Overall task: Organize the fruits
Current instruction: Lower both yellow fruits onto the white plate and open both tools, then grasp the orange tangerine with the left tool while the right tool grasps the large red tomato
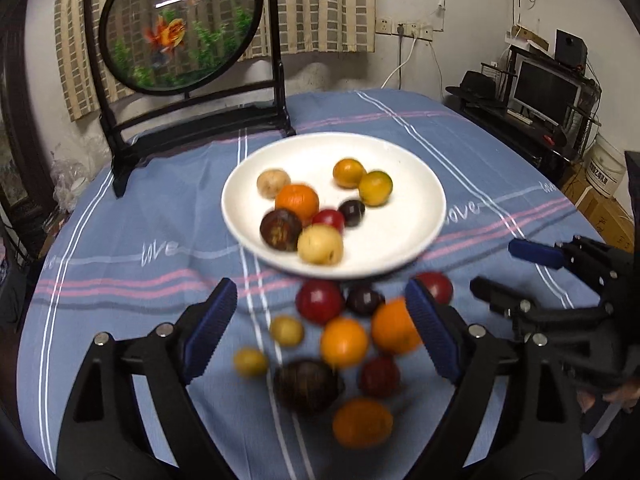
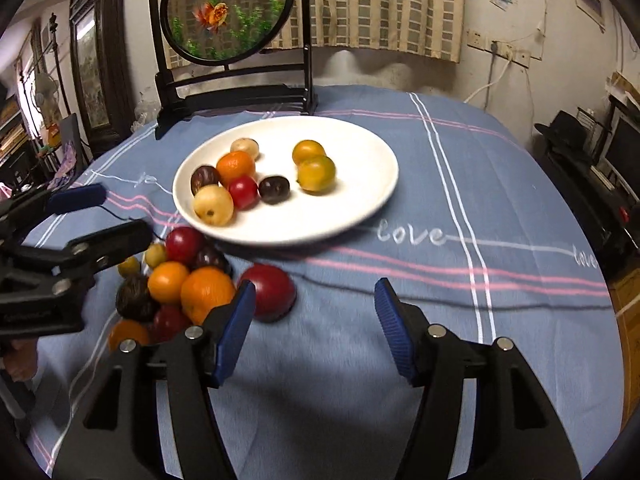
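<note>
Still risky: both our grippers, left (image 1: pixel 320 308) and right (image 2: pixel 314 300), hold fingers apart, so nudged loose fruits (image 1: pixel 344 342) may roll off the table (image 2: pixel 500 208).

A white plate (image 1: pixel 400 152) sits on a blue tablecloth (image 1: pixel 500 184) crossed by white and pink stripes, with "love" lettered in white. On the plate lie orange, yellow, pale tan, red and dark purple fruits; at its 6 o'clock a loose heap (image 1: pixel 344 340) repeats those colours. The left gripper (image 1: pixel 322 326) and right gripper (image 2: pixel 316 326) are black with blue pads
</note>
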The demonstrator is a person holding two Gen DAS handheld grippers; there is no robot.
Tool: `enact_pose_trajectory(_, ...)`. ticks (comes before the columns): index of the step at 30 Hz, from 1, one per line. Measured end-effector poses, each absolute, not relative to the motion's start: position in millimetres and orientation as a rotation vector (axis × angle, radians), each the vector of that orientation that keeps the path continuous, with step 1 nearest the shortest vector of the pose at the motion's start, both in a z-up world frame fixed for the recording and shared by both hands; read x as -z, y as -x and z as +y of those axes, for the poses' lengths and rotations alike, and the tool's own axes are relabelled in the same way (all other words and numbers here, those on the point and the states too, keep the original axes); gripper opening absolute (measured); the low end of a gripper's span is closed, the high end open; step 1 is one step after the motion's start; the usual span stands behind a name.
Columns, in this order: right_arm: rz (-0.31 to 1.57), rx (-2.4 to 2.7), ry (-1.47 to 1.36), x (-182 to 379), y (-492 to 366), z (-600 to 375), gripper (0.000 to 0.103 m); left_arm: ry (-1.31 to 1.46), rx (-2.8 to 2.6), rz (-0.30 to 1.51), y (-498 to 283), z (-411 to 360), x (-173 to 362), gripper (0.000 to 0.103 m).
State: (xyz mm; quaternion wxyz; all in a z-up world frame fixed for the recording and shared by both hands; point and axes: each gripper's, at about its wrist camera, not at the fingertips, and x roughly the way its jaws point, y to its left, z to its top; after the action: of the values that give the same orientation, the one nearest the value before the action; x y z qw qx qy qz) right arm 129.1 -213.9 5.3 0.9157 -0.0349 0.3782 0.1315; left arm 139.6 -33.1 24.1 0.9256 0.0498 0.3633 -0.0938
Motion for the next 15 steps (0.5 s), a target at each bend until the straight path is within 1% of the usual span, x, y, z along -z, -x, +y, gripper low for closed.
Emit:
enact_pose_trajectory(8,0.778,-0.292,0.069,-0.3,-103.4,-208.3,0.062,-0.128,0.203,0.783,-96.3,-34.9,-8.2,0.088)
enact_pose_trajectory(15,0.793,-0.333,0.019,6.8,-99.3,-208.6,0.062,-0.11,0.174,0.844,-90.4,-29.3,10.8,0.088)
